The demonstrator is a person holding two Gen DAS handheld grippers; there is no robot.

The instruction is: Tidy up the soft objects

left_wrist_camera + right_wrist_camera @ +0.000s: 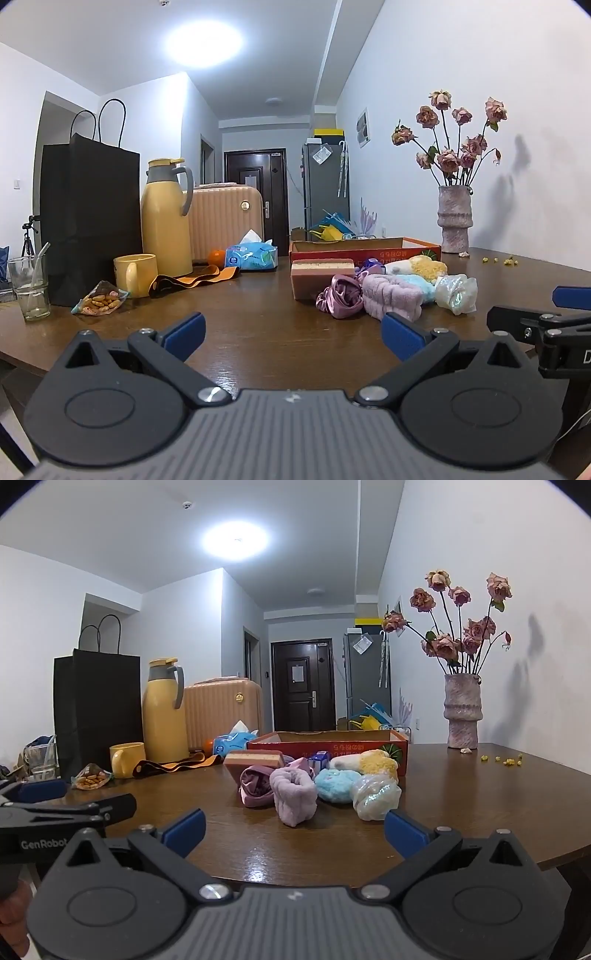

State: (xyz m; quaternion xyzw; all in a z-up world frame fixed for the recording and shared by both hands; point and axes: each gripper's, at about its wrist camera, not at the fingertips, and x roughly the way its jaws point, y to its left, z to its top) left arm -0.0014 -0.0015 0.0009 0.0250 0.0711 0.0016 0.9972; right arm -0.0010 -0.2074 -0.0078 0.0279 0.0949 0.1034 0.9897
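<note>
**Over the table edge, both claws wide and empty**

Ahead of my left gripper (293,334), in its own view, the jaws stand fully spread with nothing between them. The soft pile sits beyond and right of the right-hand pad: a pink satin scrunchie (341,297), a lilac plush roll (391,299) just beside it, and a pearly white scrunchie (456,293) further right. Behind them lie a pink-and-tan sponge block (321,277) and a red cardboard tray (364,249), which I judge to be the destination. Far left of the claw stand a yellow mug (135,273), a snack bag (99,299) and a glass (29,284).

From the right wrist, my right gripper (295,834) is equally wide and holds nothing. The lilac roll is dead ahead between the pads' lines, a light-blue fluffy piece (334,784) and the white scrunchie sit just right of centre, and a yellow-and-white plush (373,762) rests against the tray wall. The vase of dried roses (463,710) stands well off to the right.

Risks, as I judge them: the pieces touch, so closing on one may drag its neighbour; the satin may slip from the pads; both claws converging on the same pile could collide.

Readable writing: "GenRobot" on the left gripper's body at the frame's left edge. The tray's print is upside down and I cannot read it.
</note>
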